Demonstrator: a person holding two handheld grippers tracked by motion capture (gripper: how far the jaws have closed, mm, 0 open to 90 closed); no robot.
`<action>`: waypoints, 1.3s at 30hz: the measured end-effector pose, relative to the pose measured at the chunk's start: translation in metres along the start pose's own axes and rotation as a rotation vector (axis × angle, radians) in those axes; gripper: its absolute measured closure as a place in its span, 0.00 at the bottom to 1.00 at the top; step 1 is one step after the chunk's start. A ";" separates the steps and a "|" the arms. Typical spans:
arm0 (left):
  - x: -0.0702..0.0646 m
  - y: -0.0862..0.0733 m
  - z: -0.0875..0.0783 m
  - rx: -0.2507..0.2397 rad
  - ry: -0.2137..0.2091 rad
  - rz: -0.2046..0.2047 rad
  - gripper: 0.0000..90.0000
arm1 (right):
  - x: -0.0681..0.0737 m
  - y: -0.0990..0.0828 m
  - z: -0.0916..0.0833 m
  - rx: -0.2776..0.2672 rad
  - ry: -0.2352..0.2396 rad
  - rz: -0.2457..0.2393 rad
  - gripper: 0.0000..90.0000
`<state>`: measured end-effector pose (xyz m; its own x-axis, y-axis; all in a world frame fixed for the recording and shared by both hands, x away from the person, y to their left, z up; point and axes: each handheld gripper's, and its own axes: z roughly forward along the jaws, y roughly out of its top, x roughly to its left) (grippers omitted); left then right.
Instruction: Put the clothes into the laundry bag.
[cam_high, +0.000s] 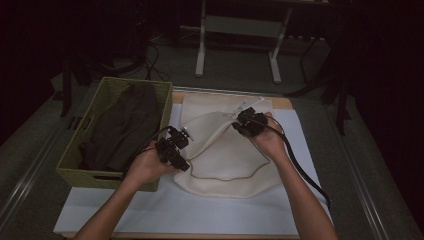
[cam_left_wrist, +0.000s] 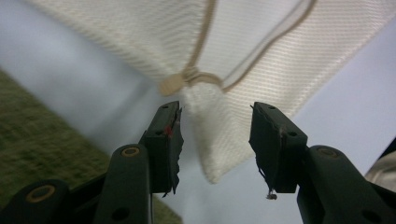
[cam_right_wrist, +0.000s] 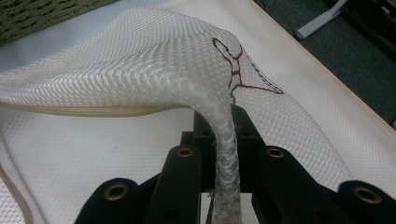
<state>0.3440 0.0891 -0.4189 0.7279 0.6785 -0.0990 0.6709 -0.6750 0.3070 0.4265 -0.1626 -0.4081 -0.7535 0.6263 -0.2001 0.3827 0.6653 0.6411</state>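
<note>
Forearms reach in from the table's near edge. At left, a basket (cam_high: 107, 85) holds dark cloth (cam_high: 125, 127). Beside it, the left gripper (cam_left_wrist: 215, 135) hangs with jaws apart around the cream mesh bag's (cam_high: 227, 160) zipper corner. The right gripper (cam_right_wrist: 223, 140) pinches a raised fold tight. Opening the bag seems underway; next, the left must grip that corner.

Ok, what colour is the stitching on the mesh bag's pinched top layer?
Dark brown stitching on the cream mesh laundry bag; right gripper view shows it best.

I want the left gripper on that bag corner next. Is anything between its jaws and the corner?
Nothing visible: the left gripper is open, with the mesh bag corner already hanging between its jaws.
</note>
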 end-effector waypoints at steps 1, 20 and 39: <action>0.002 0.000 -0.002 -0.002 0.004 -0.002 0.60 | 0.000 0.000 0.000 0.000 0.001 0.001 0.93; 0.046 -0.014 -0.041 -0.067 0.016 -0.115 0.56 | -0.001 -0.002 0.001 0.004 0.010 0.013 0.92; 0.080 -0.021 -0.049 -0.015 0.163 -0.247 0.47 | -0.005 -0.005 0.000 0.001 0.020 0.029 0.92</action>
<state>0.3816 0.1715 -0.3873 0.5097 0.8601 -0.0198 0.8218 -0.4800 0.3070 0.4284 -0.1694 -0.4102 -0.7525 0.6372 -0.1667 0.4052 0.6475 0.6454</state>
